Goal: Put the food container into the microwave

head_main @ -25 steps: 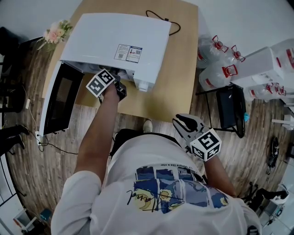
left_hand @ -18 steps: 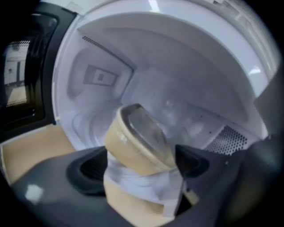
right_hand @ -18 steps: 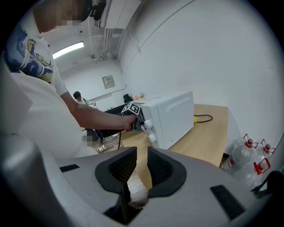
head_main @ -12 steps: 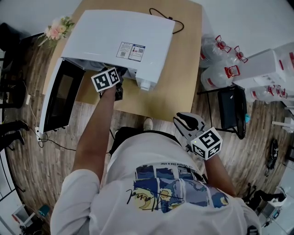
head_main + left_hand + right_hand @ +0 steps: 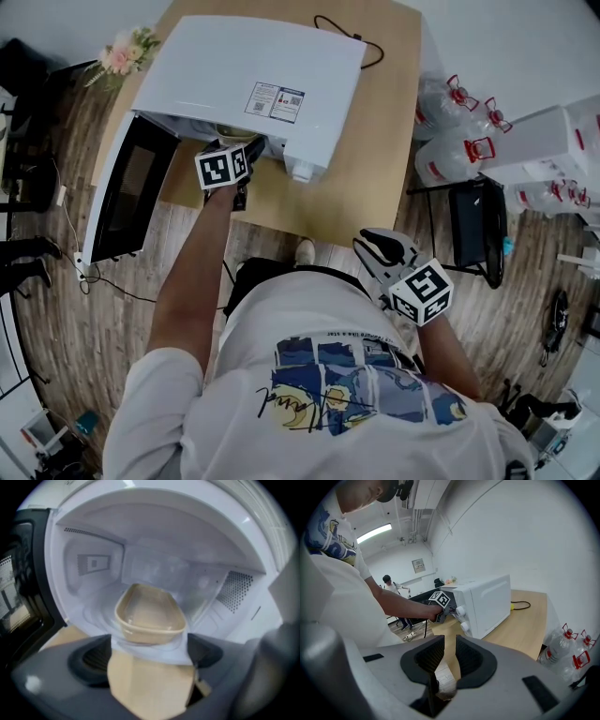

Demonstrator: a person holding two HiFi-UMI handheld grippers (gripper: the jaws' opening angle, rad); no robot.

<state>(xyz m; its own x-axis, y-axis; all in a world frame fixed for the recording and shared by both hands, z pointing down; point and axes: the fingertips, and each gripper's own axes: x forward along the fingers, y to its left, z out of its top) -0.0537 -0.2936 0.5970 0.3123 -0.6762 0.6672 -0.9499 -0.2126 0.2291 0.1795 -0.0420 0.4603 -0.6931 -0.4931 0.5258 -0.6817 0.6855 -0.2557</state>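
My left claw (image 5: 251, 150) is at the mouth of the white box microwave (image 5: 244, 70), jaws wide apart and gripping nothing. In the left gripper view the dark ribbed pads (image 5: 89, 660) sit low at either side. Between them I see only the oven's white lower sill and a strip of the light wooden desk (image 5: 361, 178).

The beige oval plastic food container (image 5: 149, 616) is inside the cavity, resting on its floor. It is roughly centred, upright, has no lid and looks empty. It sits just beyond the sill and clear of both pads, with no contact.

The black-glass microwave door (image 5: 127, 202) is swung open to the left. The microwave stands on the desk, with a black power cable (image 5: 342, 33) looped behind it.

My right claw (image 5: 447, 641) is off the desk, held low near the person's white printed T-shirt (image 5: 347, 394) and pointing toward the microwave. Its pads are close together with only a thin slit between them and nothing in it. The wood-plank floor (image 5: 112, 319) shows through the slit.

Off task: clear water jugs with red handles (image 5: 450, 122) stand on the floor right of the desk. A pink flower bunch (image 5: 122, 58) is by the desk's far left corner; I can't tell whether it is on the desk or beside it.
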